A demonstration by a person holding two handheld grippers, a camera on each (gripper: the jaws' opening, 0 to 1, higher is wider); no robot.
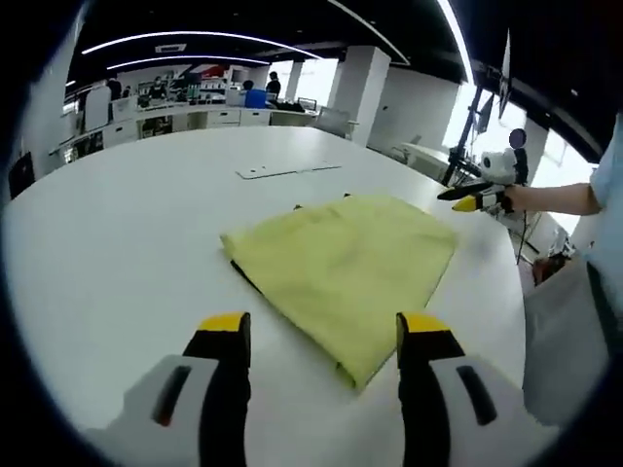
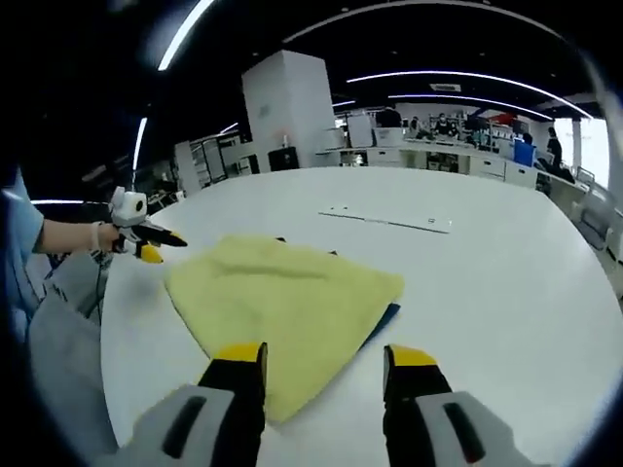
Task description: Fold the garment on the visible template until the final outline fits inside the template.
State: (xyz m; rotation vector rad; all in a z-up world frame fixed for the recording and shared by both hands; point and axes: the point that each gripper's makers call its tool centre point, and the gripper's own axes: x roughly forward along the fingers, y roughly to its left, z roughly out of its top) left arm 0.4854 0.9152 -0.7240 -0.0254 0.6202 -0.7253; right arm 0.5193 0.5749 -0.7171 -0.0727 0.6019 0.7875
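Observation:
A folded yellow garment lies flat on the white table. A dark blue edge of the template peeks out from under it on one side; the rest is covered. My left gripper is open, its yellow-tipped jaws wide apart just before the cloth's near corner, nothing between them. My right gripper is open too, jaws straddling the cloth's near edge from the opposite side. Each gripper also appears in the other's view, held in a hand off the table edge: right gripper, left gripper.
A thin white strip lies on the table beyond the garment. The person's light clothing stands at the table's rim. Office desks, pillars and people are in the far background.

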